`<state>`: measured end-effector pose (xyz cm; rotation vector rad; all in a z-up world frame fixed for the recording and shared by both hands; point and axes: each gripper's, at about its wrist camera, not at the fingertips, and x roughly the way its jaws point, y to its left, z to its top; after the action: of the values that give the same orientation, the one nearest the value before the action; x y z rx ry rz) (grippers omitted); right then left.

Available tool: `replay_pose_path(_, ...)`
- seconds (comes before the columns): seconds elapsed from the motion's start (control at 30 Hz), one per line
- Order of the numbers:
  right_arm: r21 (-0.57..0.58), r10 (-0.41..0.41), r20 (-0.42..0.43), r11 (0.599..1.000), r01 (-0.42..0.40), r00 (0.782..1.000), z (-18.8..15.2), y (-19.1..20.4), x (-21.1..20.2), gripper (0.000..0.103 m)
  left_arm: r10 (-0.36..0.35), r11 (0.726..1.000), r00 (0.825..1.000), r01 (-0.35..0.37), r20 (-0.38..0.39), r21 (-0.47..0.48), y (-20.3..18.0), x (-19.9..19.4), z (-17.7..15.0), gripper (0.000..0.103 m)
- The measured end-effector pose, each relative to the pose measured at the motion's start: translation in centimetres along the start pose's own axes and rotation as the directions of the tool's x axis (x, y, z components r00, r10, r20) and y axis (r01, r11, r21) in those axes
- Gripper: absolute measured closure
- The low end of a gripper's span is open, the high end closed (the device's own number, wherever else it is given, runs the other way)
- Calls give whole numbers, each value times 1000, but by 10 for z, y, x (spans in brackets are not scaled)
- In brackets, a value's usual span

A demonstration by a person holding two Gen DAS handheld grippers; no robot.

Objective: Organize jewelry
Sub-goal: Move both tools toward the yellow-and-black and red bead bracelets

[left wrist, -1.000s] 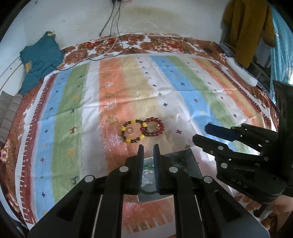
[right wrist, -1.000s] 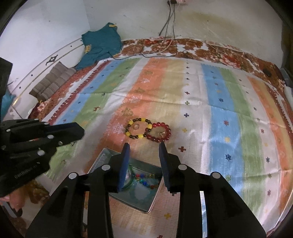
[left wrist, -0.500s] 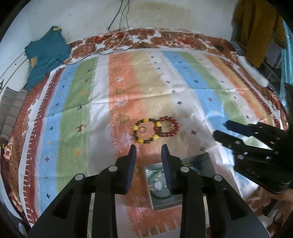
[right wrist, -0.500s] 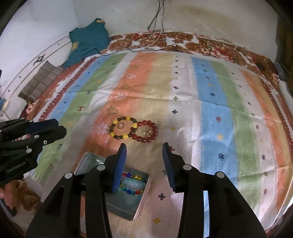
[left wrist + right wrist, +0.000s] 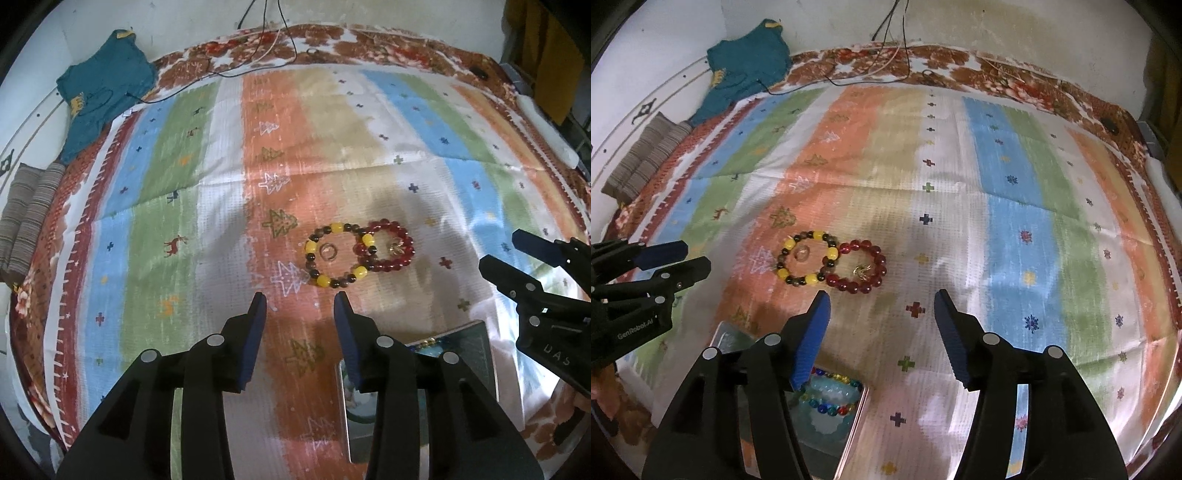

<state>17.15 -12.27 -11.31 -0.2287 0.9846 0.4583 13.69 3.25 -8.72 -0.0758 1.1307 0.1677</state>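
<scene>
A yellow-and-brown bead bracelet [image 5: 334, 260] lies on the striped cloth, with a small ring [image 5: 328, 252] inside it. A red bead bracelet [image 5: 388, 250] touches its right side and rings a small gold piece [image 5: 395, 248]. Both show in the right wrist view, the yellow bracelet [image 5: 807, 262] and the red one [image 5: 862, 271]. My left gripper [image 5: 299, 308] is open and empty, just short of the yellow bracelet. My right gripper [image 5: 881, 304] is open wide and empty, just short of the red bracelet. A metal tin [image 5: 855, 421] holding bead bracelets sits below the right gripper.
The tin [image 5: 476, 343] lies at the lower right in the left wrist view. A teal garment [image 5: 103, 88] and a folded striped cloth [image 5: 26, 218] lie at the far left. Cables [image 5: 258, 51] run along the far edge. A white bar [image 5: 546, 129] lies at the right.
Both grippers opened wider and drew back from over the tin towards the two bracelets. The left gripper shifted left, so the tin now lies to its right.
</scene>
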Motion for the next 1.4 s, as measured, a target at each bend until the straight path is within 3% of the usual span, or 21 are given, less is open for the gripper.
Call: replay_pose_path(1.4, -15, -47, -153, 999, 45, 987, 29, -3, 111, 41, 41, 996, 986, -28, -161, 81, -16, 99, 30, 64)
